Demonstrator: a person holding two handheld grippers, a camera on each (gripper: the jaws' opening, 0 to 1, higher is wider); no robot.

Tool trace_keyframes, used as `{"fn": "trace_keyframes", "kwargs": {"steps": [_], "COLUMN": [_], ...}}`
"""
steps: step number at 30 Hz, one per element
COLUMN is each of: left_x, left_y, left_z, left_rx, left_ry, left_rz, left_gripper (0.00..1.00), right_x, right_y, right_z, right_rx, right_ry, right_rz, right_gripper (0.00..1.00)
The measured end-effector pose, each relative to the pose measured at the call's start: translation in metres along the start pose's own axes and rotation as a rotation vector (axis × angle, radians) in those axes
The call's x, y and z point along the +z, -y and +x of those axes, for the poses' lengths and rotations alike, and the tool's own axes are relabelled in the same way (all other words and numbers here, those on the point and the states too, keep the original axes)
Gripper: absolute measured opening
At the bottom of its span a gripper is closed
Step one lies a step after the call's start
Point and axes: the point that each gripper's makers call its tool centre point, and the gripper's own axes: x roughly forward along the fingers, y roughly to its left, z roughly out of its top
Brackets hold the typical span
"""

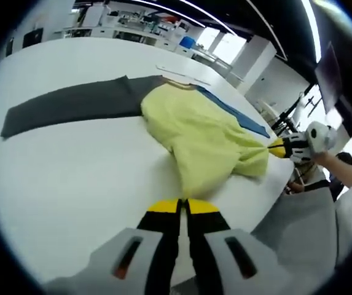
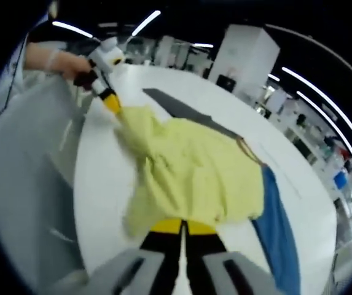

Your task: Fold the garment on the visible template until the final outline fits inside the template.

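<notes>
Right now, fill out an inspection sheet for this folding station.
Surface: white table, round-edged, mostly bare.
Job's things: yellow garment lies rumpled and bunched, not yet folded; no template outline can be made out.
Clutter: dark grey cloth spread flat beyond the garment; blue cloth partly under its edge.
Grippers: left gripper shut on the garment's near edge; right gripper shut on the opposite edge. Yellow-tipped fingers pinched together on both.
Cables: nothing seen.
Surroundings: open room with ceiling strip lights, a white pillar, and shelving and benches at the back.
</notes>
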Motion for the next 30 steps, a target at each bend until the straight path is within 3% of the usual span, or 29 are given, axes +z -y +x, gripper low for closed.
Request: {"fn": "trace_keyframes", "kwargs": {"steps": [9,16,22,30], "left_x": [-0.02,-0.026,-0.026,-0.024], "left_y": [0.002,0.005,0.006,0.005], "left_z": [-0.01,-0.011,-0.012,-0.013], "left_rx": [0.032,0.033,0.032,0.03], "left_ry": [-0.11,-0.119,-0.12,-0.114], "left_rz": [0.007,-0.018,-0.018,-0.015], "left_gripper": [0.0,0.0,0.0,0.0], "right_x": [-0.016,-0.035,-0.038,-0.038], "right_y": [-0.003,-0.019,-0.027,-0.019], "right_z": [-0.013,-0.006,0.002,0.014], "right_rx": [-0.005,0.043,0.065,0.055], "right_ry": [-0.022,-0.04,-0.02,-0.012], "right_rz": [0.034,0.188,0.338,0.387], "right_gripper": [0.0,0.0,0.01,0.03]}}
